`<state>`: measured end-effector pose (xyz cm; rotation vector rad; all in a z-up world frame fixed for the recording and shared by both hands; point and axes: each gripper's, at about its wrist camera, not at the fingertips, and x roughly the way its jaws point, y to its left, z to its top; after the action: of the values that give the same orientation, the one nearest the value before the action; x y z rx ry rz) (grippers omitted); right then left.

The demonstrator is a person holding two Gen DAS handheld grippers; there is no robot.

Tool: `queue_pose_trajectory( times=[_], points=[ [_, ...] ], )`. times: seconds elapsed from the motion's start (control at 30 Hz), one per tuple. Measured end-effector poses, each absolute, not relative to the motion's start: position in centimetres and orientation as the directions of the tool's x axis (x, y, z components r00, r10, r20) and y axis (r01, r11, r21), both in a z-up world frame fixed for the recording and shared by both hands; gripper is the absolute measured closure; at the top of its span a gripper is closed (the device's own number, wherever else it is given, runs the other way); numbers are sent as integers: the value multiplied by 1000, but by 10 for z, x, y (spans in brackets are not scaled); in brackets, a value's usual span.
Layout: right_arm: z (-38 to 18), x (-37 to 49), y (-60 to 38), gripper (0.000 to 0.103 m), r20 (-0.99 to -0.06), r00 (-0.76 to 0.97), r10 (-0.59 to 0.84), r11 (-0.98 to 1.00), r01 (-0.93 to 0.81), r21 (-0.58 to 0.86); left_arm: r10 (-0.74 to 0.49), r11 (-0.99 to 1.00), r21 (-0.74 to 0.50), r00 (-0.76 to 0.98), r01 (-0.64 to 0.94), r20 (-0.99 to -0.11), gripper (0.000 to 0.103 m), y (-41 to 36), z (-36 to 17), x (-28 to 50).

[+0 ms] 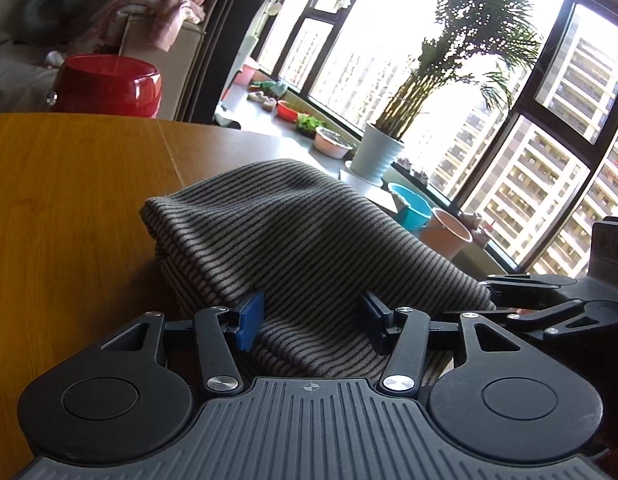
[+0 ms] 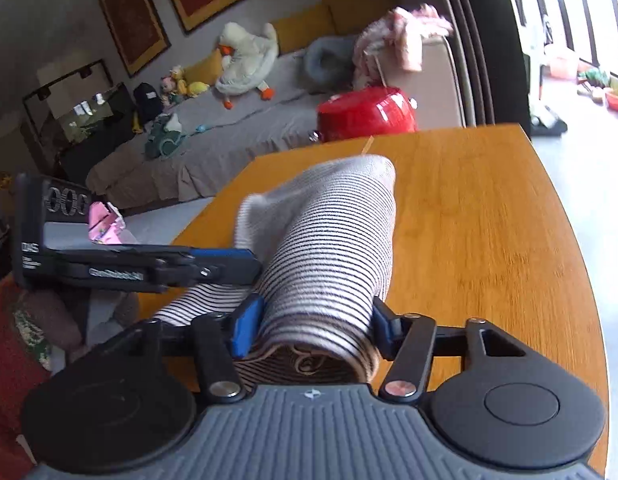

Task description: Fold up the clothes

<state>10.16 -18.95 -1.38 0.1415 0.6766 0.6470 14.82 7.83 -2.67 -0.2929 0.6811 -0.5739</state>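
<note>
**Both grippers on the striped bundle at the near table edge**

You are working closest to yourself with the right gripper (image 2: 309, 328): its blue pads are sitting on either side of a thick roll of the striped garment (image 2: 329, 248), and they look to be pressing the cloth, since the roll fills the gap from pad to pad. The picture is blurred there, so treat that pinch as likely, not certain. In the left wrist view, the left gripper (image 1: 311, 320) is standing half spread; the cloth is lying between its fingers, the left pad at the fold's edge, and there the fabric looks slack, so you are not gripping there.

To do this fold well, I judge you should be keeping both hands level with each other, taking hold on the left before moving, and laying the doubled layer down flat, without dragging it over the wooden table (image 2: 489, 220).

The garment is resting on the table near its front edge, bunched and already folded over. Its long axis is running away from you, from the grippers toward the far side of the table, with the rounded folded end pointing far and the loose layers toward you.

Beyond it a red stool (image 2: 365, 114) is standing past the table, and farther off the bed and the window with potted plants
</note>
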Motion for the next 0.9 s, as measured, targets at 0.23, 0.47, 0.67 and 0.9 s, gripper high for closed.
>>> queue_pose_trajectory(
  times=[0.23,0.47,0.67,0.9],
  points=[
    [-50,106,-207,48,-598,598,533,844,-417,336,-537,834,-429,689,348,-486,29,97,1,132],
    [-50,99,-205,47,-571,624,534,843,-448,299,-548,832,-449,613,327,-569,41,72,-25,132],
    [-37,103,-215,42,-538,614,577,813,-496,305,-507,861,-386,631,331,-587,42,56,-29,127],
    [-34,153,-232,36,-506,588,631,775,-464,428,-518,849,-437,638,298,-570,53,68,-36,127]
  ],
)
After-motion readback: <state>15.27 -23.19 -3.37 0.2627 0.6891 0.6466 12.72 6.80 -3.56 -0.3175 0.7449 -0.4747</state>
